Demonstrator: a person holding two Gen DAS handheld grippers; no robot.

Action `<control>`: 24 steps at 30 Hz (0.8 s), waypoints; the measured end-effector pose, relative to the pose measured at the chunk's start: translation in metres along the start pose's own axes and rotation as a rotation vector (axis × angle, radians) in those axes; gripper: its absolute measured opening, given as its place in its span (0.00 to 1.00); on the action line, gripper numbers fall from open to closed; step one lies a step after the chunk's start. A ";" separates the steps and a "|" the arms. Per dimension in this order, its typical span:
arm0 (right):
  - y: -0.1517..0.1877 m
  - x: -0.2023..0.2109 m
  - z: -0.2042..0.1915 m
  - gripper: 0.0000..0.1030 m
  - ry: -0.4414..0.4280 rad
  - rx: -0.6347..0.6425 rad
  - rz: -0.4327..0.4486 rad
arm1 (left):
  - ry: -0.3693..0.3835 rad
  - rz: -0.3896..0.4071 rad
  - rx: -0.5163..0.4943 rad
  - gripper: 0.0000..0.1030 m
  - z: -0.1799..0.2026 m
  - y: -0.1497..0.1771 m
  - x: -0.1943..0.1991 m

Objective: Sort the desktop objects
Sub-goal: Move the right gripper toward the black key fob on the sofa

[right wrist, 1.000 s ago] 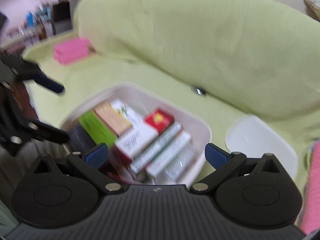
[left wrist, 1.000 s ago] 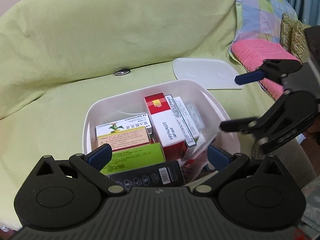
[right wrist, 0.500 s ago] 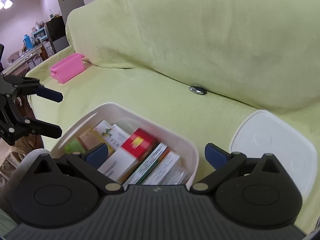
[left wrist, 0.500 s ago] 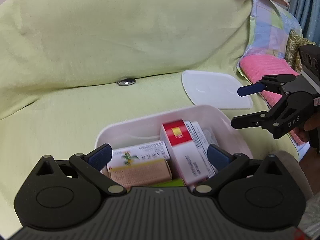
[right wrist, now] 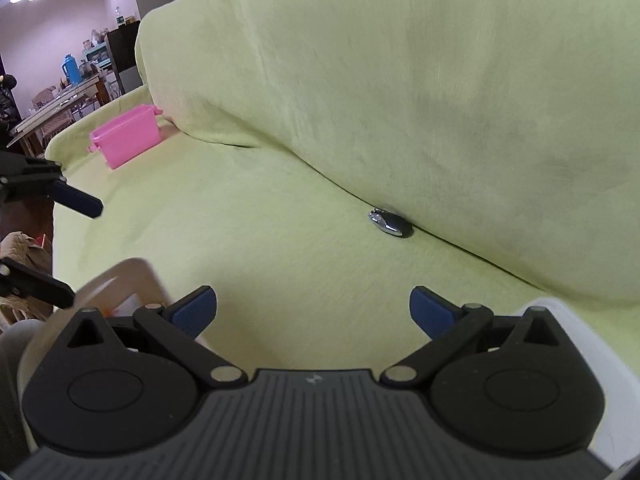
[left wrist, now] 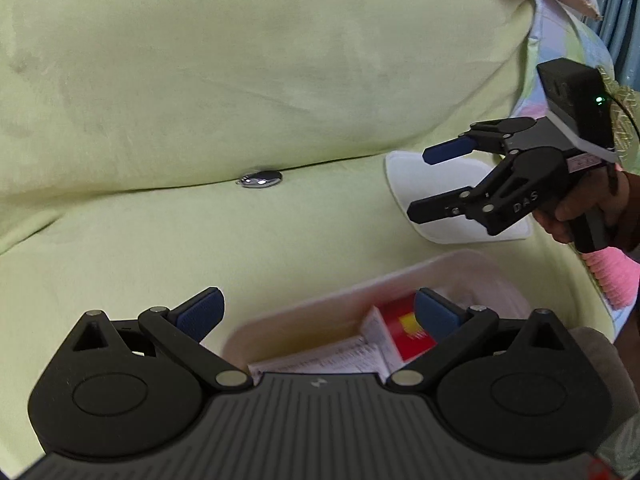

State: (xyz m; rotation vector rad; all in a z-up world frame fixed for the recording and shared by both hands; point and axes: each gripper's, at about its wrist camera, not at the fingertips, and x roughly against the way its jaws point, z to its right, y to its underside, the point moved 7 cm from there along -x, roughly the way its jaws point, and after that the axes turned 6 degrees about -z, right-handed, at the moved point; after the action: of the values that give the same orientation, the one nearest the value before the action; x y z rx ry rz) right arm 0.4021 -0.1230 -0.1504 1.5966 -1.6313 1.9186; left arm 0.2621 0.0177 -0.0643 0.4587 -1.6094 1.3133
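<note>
Left tool (left wrist: 320,312): jaws spread wide, gripping nothing, poised over the near rim of the bin (left wrist: 400,284). Right tool (right wrist: 312,308): likewise spread and bare, over bare sofa (right wrist: 280,240) cloth; in the left view it sits at 2 o'clock, above the lid (left wrist: 404,184), held by a hand (left wrist: 580,208).

Bin: white plastic, open-topped, at 5 o'clock in the left view, partly hidden under the tool body. Inside show a red-and-yellow box (left wrist: 404,328) and a white printed carton (left wrist: 320,360); two boxes are countable, the rest out of sight. Lid lies flat on the seat at 2 o'clock, apart from the bin.

Fob (right wrist: 390,224): one small shiny metal piece at 12 o'clock in the seat crease, touching the backrest, well apart from the bin.

Tub (right wrist: 126,140): one, pink, far along the seat at 10 o'clock in the right view.

Handling, judged: the boxes look light, thin card, easily crushed, so pinch across the narrow faces. The fob looks hard, smooth and slippery, and sits low in soft cloth; take it across its short width. The lid looks thin and flexible; take it at an edge.

Stage: boxes in the bin, lid off, fob loose; this fits either packing or unpacking.
</note>
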 end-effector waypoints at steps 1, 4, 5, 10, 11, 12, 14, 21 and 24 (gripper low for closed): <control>-0.002 -0.009 0.005 0.98 -0.002 0.006 -0.008 | 0.000 0.000 0.000 0.99 -0.004 -0.003 -0.004; -0.008 -0.037 0.020 0.98 0.006 0.021 -0.030 | -0.007 0.001 0.000 0.99 -0.016 -0.014 -0.017; -0.010 -0.046 0.026 0.98 0.007 0.018 -0.034 | -0.011 0.003 -0.002 0.99 -0.020 -0.018 -0.021; -0.021 -0.093 0.056 0.95 0.011 0.003 -0.052 | -0.005 0.007 0.025 0.99 -0.042 -0.032 -0.045; -0.022 -0.102 0.062 0.93 0.009 -0.001 -0.055 | 0.003 0.007 0.035 0.99 -0.047 -0.035 -0.050; -0.025 -0.109 0.066 0.91 0.001 -0.005 -0.055 | 0.010 0.007 0.042 0.99 -0.050 -0.037 -0.055; -0.032 -0.126 0.075 0.86 -0.014 -0.009 -0.060 | 0.025 0.006 0.055 0.99 -0.056 -0.041 -0.063; -0.045 -0.186 0.092 0.74 -0.010 0.020 -0.117 | 0.035 0.010 0.071 0.99 -0.072 -0.047 -0.082; -0.050 -0.205 0.096 0.73 0.000 0.015 -0.114 | 0.033 0.017 0.068 0.99 -0.077 -0.048 -0.087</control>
State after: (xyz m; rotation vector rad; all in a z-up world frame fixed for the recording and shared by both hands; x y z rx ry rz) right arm 0.5796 -0.0803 -0.2937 1.6576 -1.4948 1.8776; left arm 0.3730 0.0461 -0.1162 0.4635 -1.5475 1.3848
